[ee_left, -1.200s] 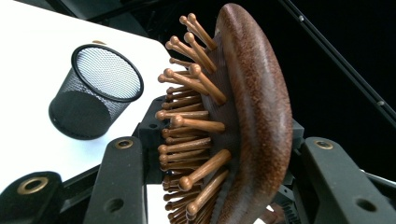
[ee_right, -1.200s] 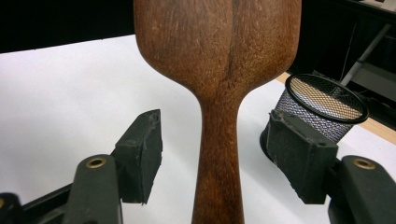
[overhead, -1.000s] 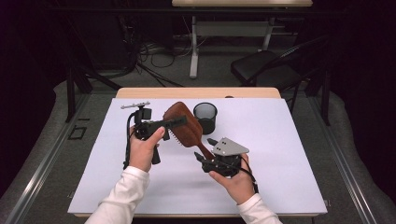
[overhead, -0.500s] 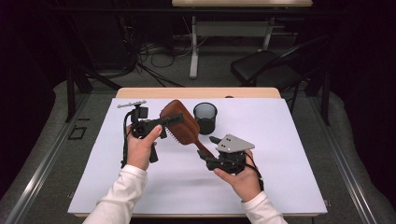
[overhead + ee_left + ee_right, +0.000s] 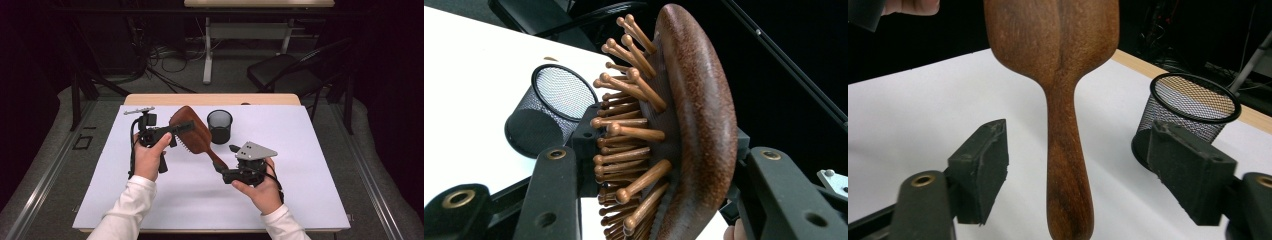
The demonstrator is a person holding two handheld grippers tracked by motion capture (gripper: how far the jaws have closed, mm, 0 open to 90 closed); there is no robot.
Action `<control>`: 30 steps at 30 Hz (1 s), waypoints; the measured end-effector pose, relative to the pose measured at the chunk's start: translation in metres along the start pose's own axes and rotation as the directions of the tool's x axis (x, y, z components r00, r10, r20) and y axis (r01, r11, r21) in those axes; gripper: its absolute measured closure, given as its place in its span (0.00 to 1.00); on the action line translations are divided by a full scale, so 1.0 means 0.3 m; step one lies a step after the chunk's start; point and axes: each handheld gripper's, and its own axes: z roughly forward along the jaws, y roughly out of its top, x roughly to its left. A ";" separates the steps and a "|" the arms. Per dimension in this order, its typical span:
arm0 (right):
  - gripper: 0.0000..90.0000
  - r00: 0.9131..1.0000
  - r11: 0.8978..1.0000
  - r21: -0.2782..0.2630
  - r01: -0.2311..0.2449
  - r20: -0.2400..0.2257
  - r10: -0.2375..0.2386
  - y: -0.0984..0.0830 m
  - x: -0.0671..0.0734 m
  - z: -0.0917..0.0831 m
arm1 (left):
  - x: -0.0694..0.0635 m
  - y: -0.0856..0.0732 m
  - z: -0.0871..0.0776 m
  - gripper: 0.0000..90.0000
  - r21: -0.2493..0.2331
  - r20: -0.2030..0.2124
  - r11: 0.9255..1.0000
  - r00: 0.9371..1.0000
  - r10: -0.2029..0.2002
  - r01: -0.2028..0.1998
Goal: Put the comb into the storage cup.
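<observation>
Right hand-held gripper (image 5: 226, 172) nearest, low at the handle end of the wooden hairbrush (image 5: 192, 131), jaws standing wide and just been opening, handle between them but pads clear of it on both sides in the right gripper view. Looks like a handover step: right has let go, the brush now carried by the left alone. Left hand-held gripper (image 5: 186, 126) clamped across the brush head, one pad on the bristle side, the other on the rounded back, seen close in the left gripper view. Brush is off the desk (image 5: 310, 150), head up and left, handle slanting down toward the right gripper. Mesh pen cup (image 5: 220, 126) stands upright just behind the brush, near the far edge of the desk. Next move probably calls for the right to back off the handle, then the left to swing the brush over the cup, handle down. Left forearm comes in from below the brush, wrist cocked, gripper pointing sideways at the head; right hand level, palm under its gripper, grey plate on top
</observation>
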 end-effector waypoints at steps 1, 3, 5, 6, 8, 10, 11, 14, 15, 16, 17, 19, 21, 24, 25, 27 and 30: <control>0.26 1.000 1.000 -0.002 -0.008 0.003 0.008 0.000 -0.001 -0.001 | 0.000 0.000 0.000 0.58 -0.001 0.000 1.000 1.000 0.000 0.000; 0.24 1.000 1.000 -0.010 -0.024 0.008 0.024 0.001 -0.003 -0.004 | 0.000 0.000 0.001 0.58 -0.001 0.000 1.000 1.000 -0.001 0.001; 0.21 1.000 1.000 -0.009 -0.025 0.006 0.025 0.001 -0.007 -0.008 | 0.001 0.001 0.001 0.58 -0.003 0.001 1.000 1.000 -0.004 0.004; 0.22 0.999 0.999 -0.013 -0.032 0.006 0.032 0.002 -0.008 -0.009 | 0.001 0.001 0.001 0.58 -0.002 0.001 1.000 1.000 -0.003 0.003; 0.19 0.999 0.999 -0.012 -0.035 -0.002 0.035 0.002 -0.010 -0.014 | 0.002 0.002 0.001 0.58 -0.001 0.000 1.000 1.000 -0.001 0.001; 0.17 0.999 0.999 -0.009 -0.035 -0.011 0.035 0.001 -0.012 -0.016 | 0.004 0.003 0.001 0.58 -0.003 0.000 1.000 1.000 0.000 0.000; 0.17 0.999 0.999 -0.006 -0.031 -0.012 0.031 0.001 -0.012 -0.017 | 0.005 0.004 0.000 0.58 -0.002 -0.001 1.000 1.000 0.001 -0.001; 0.17 0.999 1.000 0.005 -0.029 -0.016 0.029 -0.002 -0.015 -0.017 | 0.006 0.006 0.000 0.58 -0.009 -0.006 1.000 1.000 0.003 -0.003; 0.17 0.999 1.000 0.007 -0.030 -0.015 0.030 -0.003 -0.017 -0.017 | 0.007 0.007 0.000 0.58 -0.010 -0.008 1.000 1.000 0.003 -0.004; 0.17 0.999 0.999 0.010 -0.033 -0.013 0.033 -0.004 -0.019 -0.017 | 0.007 0.008 -0.001 0.58 -0.010 -0.010 1.000 1.000 0.005 -0.005; 0.16 0.999 0.999 0.009 -0.037 -0.010 0.037 -0.004 -0.022 -0.017 | 0.008 0.010 -0.001 0.58 -0.010 -0.012 1.000 1.000 0.008 -0.008; 0.16 0.999 0.999 0.006 -0.043 -0.001 0.043 -0.005 -0.027 -0.018 | 0.009 0.011 -0.001 0.58 -0.009 -0.014 1.000 1.000 0.011 -0.011; 0.12 0.999 0.998 0.011 -0.054 -0.002 0.054 -0.005 -0.030 -0.019 | 0.010 0.012 -0.001 0.58 -0.010 -0.014 1.000 1.000 0.014 -0.014; 0.03 0.999 0.999 0.022 -0.048 -0.016 0.048 -0.008 -0.034 -0.017 | 0.011 0.013 -0.002 0.58 -0.010 -0.014 1.000 1.000 0.014 -0.014; 0.01 0.999 0.999 0.027 -0.045 -0.021 0.045 -0.009 -0.034 -0.016 | 0.011 0.013 -0.001 0.58 -0.011 -0.016 1.000 1.000 0.015 -0.015; 0.00 0.999 0.999 0.030 -0.040 -0.020 0.040 -0.010 -0.033 -0.016 | 0.012 0.013 -0.002 0.58 -0.010 -0.016 1.000 1.000 0.018 -0.018; 0.00 0.999 0.999 0.033 -0.035 -0.016 0.035 -0.011 -0.032 -0.015 | 0.013 0.014 -0.002 0.58 -0.014 -0.018 1.000 1.000 0.017 -0.018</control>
